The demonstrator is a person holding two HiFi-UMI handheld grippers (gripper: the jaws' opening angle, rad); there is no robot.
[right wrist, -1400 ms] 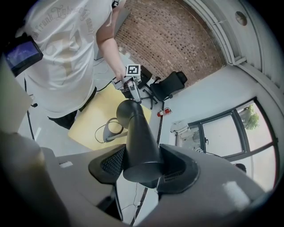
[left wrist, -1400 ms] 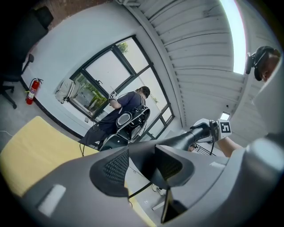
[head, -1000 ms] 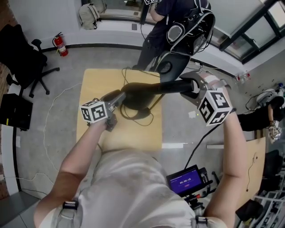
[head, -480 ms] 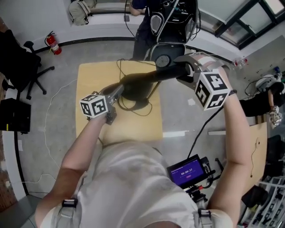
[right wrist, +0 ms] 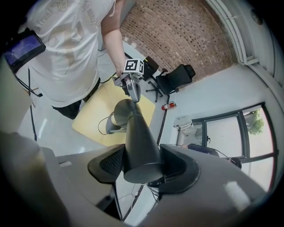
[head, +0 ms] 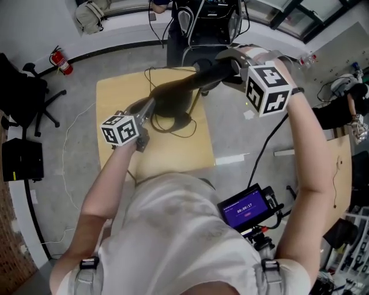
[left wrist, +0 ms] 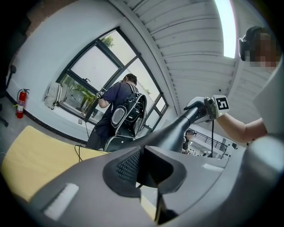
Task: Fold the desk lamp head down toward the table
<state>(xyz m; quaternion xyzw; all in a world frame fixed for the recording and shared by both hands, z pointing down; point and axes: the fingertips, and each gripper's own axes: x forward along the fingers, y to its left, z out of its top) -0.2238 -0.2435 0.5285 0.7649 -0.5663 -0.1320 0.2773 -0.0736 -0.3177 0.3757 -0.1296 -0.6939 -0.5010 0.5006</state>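
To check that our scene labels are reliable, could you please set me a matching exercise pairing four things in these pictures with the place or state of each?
Things:
1. black cone-shaped lamp head
2. red fire extinguisher
3. beige fabric backpack
4. small screen on a stand

Places or states:
A. glowing purple
B. clamped in the right gripper
C. on the grey floor by the white wall
D. on the window ledge

Pairs: 1-B, 2-C, 3-D, 4-A.
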